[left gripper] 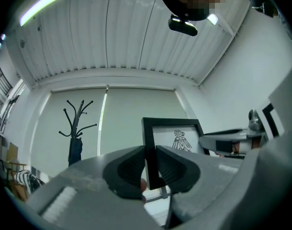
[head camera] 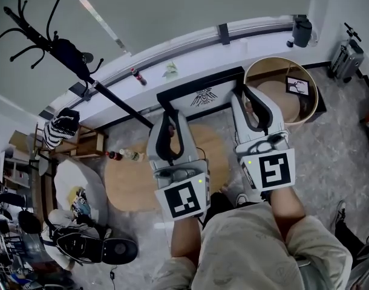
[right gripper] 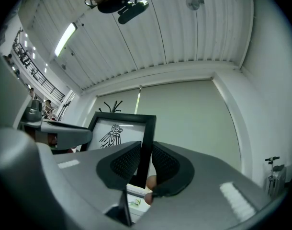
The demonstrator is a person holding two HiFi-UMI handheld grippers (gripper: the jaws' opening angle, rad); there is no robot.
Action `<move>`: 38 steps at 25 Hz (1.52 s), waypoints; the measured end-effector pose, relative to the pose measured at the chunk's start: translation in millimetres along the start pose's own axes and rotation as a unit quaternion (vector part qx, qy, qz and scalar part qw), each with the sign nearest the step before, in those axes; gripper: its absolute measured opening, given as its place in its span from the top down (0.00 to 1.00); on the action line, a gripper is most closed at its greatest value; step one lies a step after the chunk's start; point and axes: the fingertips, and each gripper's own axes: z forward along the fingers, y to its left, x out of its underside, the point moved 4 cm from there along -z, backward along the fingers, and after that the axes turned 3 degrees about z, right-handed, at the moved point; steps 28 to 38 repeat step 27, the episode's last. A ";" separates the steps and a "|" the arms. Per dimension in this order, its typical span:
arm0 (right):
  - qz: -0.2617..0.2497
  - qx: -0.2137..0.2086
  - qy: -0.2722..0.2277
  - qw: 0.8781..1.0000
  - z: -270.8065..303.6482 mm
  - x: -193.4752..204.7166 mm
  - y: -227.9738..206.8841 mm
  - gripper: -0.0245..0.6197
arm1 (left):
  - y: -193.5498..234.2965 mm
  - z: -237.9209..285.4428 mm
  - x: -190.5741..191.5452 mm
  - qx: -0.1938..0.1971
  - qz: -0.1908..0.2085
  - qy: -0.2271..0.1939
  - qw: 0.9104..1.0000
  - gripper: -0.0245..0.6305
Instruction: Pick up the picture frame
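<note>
Frame: black rectangular picture frame (head camera: 202, 96) with a white print of a dark bird figure. It is held in the air between the two tools, print side towards the person.
Position: in the head view it sits over the far edge of the low round bench. No contact with that surface is visible. Both gripper views show only wall and ceiling behind it.
Left hand-held gripper (left gripper: 150, 163): clenched on the frame's left moulding, one ribbed black pad on each face of the bar.
Right hand-held gripper (right gripper: 146, 163): clenched on the frame's right moulding in the same way, pads pressed to both faces.
Support: each side is held by one tool, and nothing else touches the frame.
Below: round light-wood bench (head camera: 133, 189). Small bottles (head camera: 123, 155) lie by its rim; whether on it or on the floor I cannot tell.
Further out: round wooden tub (head camera: 280, 61) with a small framed picture (head camera: 296, 85) inside, and a black coat stand (left gripper: 76, 123) by the wall.
Progress: grasp made and frame raised, so the pick-up looks essentially done.
Left to do: probably only to keep it level, since the task names no destination.
</note>
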 end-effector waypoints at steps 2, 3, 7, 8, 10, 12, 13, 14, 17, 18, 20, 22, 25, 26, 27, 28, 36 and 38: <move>0.000 0.000 0.004 1.000 -0.1 0.8 -1.0 0.85 | -1.1 0.7 1.1 0.002 0.001 0.000 1.000 0.84; -0.002 0.001 0.005 1.000 -0.4 0.7 -1.8 0.85 | -1.9 1.1 1.2 0.003 0.000 0.000 1.000 0.84; -0.008 0.005 0.004 1.000 -0.8 -0.2 -4.8 0.85 | -4.7 2.9 3.1 0.009 -0.003 0.002 1.000 0.84; -0.008 0.006 0.005 1.000 -0.7 0.8 -5.6 0.85 | -5.2 3.8 4.2 0.010 -0.005 0.002 1.000 0.84; -0.006 0.007 0.012 1.000 -0.4 3.8 -6.8 0.85 | -5.8 5.7 7.3 0.011 -0.011 0.000 1.000 0.84; -0.005 0.009 0.012 1.000 0.2 5.1 -6.7 0.85 | -5.2 6.4 10.5 0.012 -0.016 0.003 1.000 0.84; -0.006 0.010 0.014 1.000 0.1 5.2 -5.9 0.85 | -4.7 6.3 11.5 0.012 -0.017 0.006 1.000 0.84; -0.008 0.010 0.017 1.000 -0.2 5.2 -4.9 0.85 | -4.2 6.1 11.9 0.013 -0.019 0.007 1.000 0.84; -0.007 0.008 0.023 1.000 -0.1 4.4 -4.2 0.85 | -3.8 6.5 11.3 0.014 -0.021 0.005 1.000 0.84; -0.004 0.008 0.020 1.000 0.2 3.9 -4.8 0.85 | -3.9 6.6 11.1 0.015 -0.020 0.004 1.000 0.84; -0.001 0.009 0.016 1.000 0.1 3.2 -5.4 0.85 | -3.9 6.5 10.5 0.016 -0.019 0.004 1.000 0.84; -0.003 0.010 0.014 1.000 -0.3 1.6 -5.2 0.85 | -3.6 6.4 9.2 0.017 -0.020 0.003 1.000 0.84; -0.009 0.011 0.010 1.000 -0.3 -1.9 -4.3 0.85 | -2.4 6.0 6.5 0.017 -0.020 0.001 1.000 0.84; -0.010 0.011 0.010 1.000 -0.3 -2.5 -3.8 0.85 | -2.0 5.7 5.8 0.017 -0.020 0.000 1.000 0.84; -0.011 0.011 0.010 1.000 -0.4 -3.1 -3.3 0.85 | -1.6 5.3 5.3 0.017 -0.020 0.000 1.000 0.84; -0.011 0.011 0.010 1.000 -0.4 -3.1 -3.3 0.85 | -1.6 5.3 5.3 0.017 -0.020 0.000 1.000 0.84; -0.011 0.011 0.010 1.000 -0.4 -3.1 -3.3 0.85 | -1.6 5.3 5.3 0.017 -0.020 0.000 1.000 0.84; -0.011 0.011 0.010 1.000 -0.4 -3.1 -3.3 0.85 | -1.6 5.3 5.3 0.017 -0.020 0.000 1.000 0.84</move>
